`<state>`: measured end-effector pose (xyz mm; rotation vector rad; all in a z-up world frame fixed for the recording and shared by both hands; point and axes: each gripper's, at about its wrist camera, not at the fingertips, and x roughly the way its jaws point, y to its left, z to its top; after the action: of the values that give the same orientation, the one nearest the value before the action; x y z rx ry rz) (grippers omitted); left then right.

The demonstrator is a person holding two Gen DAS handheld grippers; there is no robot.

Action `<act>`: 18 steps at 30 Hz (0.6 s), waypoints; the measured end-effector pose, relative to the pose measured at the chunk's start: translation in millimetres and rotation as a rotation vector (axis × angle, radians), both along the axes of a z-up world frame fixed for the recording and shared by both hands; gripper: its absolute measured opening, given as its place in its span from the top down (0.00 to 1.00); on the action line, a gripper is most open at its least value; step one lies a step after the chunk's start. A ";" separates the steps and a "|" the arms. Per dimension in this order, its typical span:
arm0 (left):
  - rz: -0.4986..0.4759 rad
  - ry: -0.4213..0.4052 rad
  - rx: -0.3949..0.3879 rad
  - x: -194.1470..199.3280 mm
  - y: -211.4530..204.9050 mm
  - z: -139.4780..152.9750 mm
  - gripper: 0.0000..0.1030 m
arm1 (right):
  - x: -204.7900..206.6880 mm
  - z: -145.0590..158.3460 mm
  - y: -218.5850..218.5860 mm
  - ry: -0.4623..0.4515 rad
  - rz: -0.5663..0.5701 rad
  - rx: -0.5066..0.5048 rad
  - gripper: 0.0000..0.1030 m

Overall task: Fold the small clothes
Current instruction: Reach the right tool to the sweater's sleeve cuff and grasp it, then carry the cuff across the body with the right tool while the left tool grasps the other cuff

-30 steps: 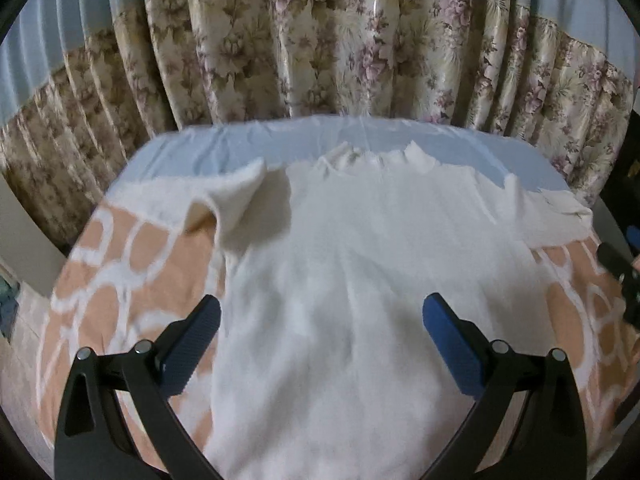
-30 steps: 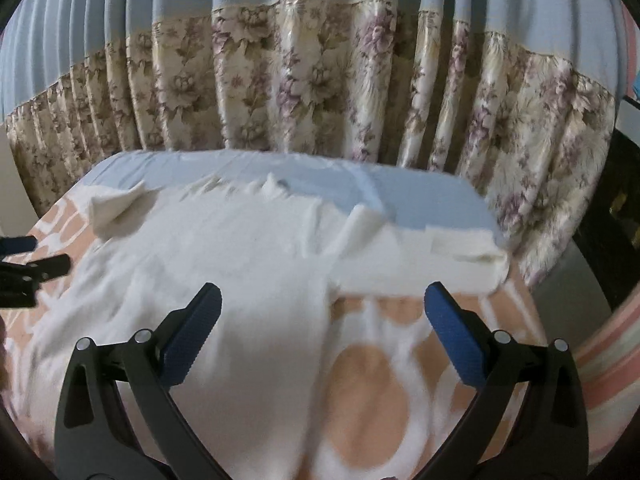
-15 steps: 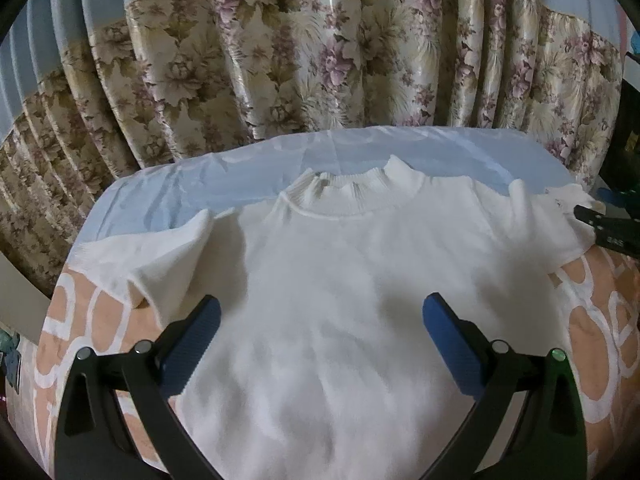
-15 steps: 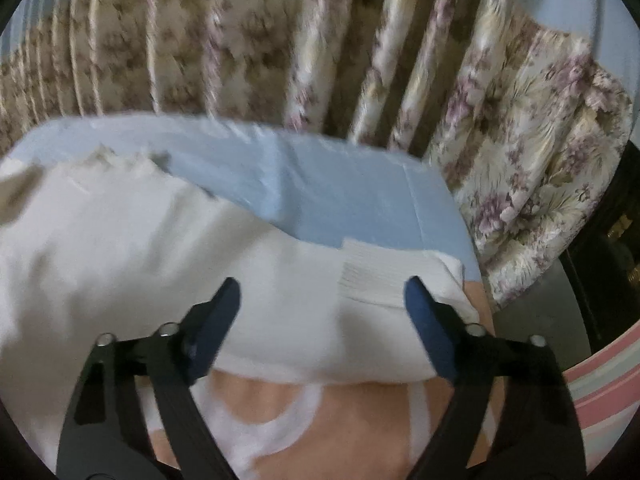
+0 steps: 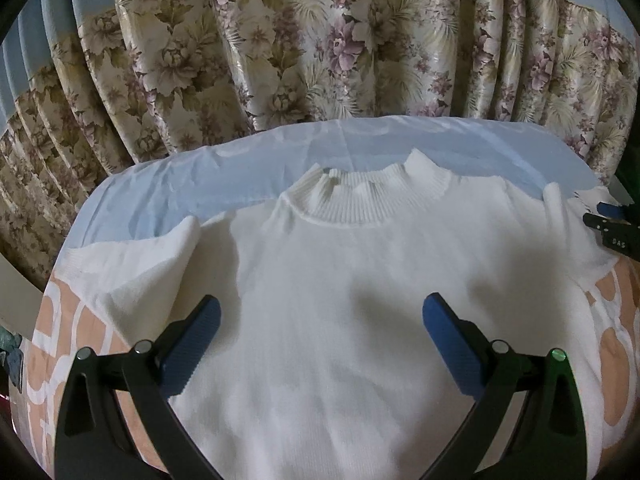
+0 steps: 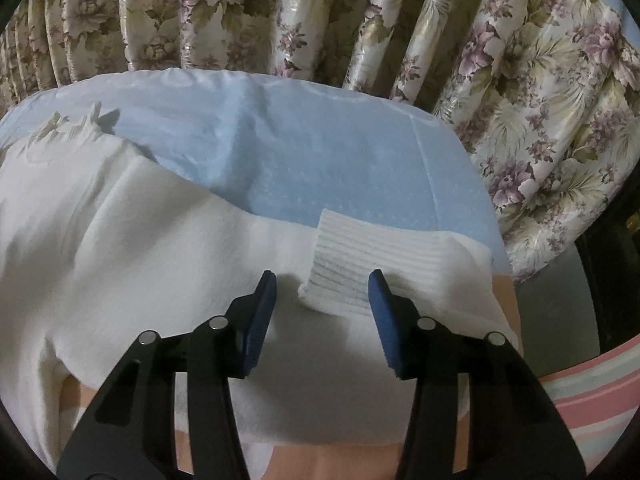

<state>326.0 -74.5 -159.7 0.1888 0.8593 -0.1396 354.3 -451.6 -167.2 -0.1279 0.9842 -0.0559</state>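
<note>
Jaws: left gripper point(image 5: 320, 320) spread wide above sweater point(image 5: 340, 300); right gripper point(image 6: 322, 300) half-spread, straddling folded-back cuff point(image 6: 348, 268). Sweater: flat on bed point(image 6: 320, 152), sleeves out. Step: likely first sleeve fold. Next: pinch cuff, carry sleeve across body.

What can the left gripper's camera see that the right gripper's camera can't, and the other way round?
Only the left view shows the sweater's ribbed collar face on, its left sleeve, and the open left gripper over the chest. Only the right view shows the ribbed cuff between the open right gripper's fingers, and a pink striped cloth. Both show the white sweater, blue sheet and floral curtain.
</note>
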 end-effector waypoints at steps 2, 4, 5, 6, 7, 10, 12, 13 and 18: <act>-0.007 -0.003 -0.010 4.1 1.1 -0.7 0.02 | 1.6 -0.2 -4.7 0.005 -0.031 0.036 0.66; -0.006 -0.010 -0.016 9.3 3.5 -1.9 0.02 | 2.0 0.3 -7.8 0.004 -0.047 0.063 0.74; -0.006 -0.012 -0.018 11.2 5.0 -2.4 0.02 | 1.6 1.7 -8.7 0.001 -0.053 0.084 0.83; -0.003 -0.013 -0.018 13.8 6.8 -3.1 0.02 | 0.6 3.8 -8.1 -0.007 -0.060 0.092 0.86; -0.003 -0.013 -0.021 15.9 8.4 -3.6 0.02 | -0.5 6.1 -6.8 -0.015 -0.062 0.090 0.87; -0.014 -0.019 -0.021 19.0 11.8 -3.9 0.02 | -8.9 16.7 6.4 -0.050 -0.048 0.120 0.88; -0.010 -0.032 -0.007 19.2 13.5 -3.4 0.02 | -14.7 25.0 17.0 -0.072 -0.040 0.158 0.88; -0.011 -0.039 0.000 19.2 15.2 -2.7 0.02 | -18.7 31.5 24.5 -0.089 -0.039 0.206 0.89; 0.013 -0.049 0.004 16.6 25.9 1.3 0.02 | -23.3 58.8 77.0 -0.144 0.005 0.496 0.89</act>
<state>342.6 -48.6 -158.4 0.1891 0.8116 -0.1207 331.0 -374.5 -108.4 0.3250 0.8284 0.1814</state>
